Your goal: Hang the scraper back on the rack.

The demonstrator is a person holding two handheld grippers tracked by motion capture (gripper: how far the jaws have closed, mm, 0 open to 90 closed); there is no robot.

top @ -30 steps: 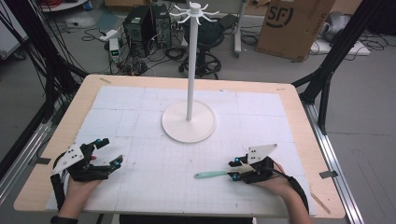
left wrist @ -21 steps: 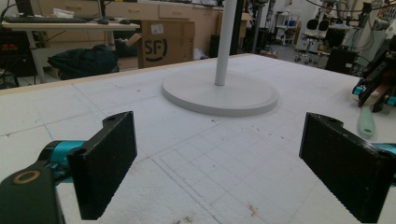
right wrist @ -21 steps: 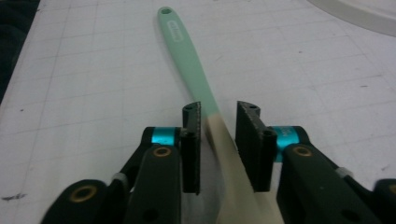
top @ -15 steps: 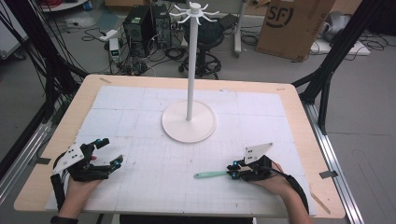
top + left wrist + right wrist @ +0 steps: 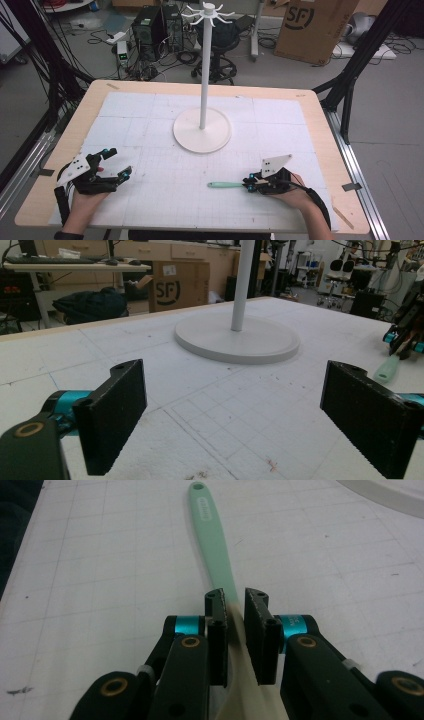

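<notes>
A mint-green utensil (image 5: 225, 185) lies flat on the white mat at the front right, its handle pointing left. My right gripper (image 5: 247, 186) is shut on its near end. In the right gripper view the pads of my right gripper (image 5: 236, 605) press the utensil (image 5: 210, 535) where its mint handle turns cream. These jaws have just been closing with the handle between them. At the front left my left gripper (image 5: 117, 162) rests on the mat, open. The left gripper view shows my left gripper (image 5: 240, 405) with wide jaws and bare mat between them, and the utensil (image 5: 387, 371) far off to the right.
A white hook stand (image 5: 202, 130) rises from a round base at the table's middle, its prongs at the top. The stand's base (image 5: 235, 337) lies ahead of the left jaws. The wooden table edge (image 5: 345, 165) frames the mat. Boxes, cables and computers sit on the floor behind.
The right gripper's jaws have narrowed onto the utensil's handle. Both hands have stayed where they were, and the left jaws remain wide.
</notes>
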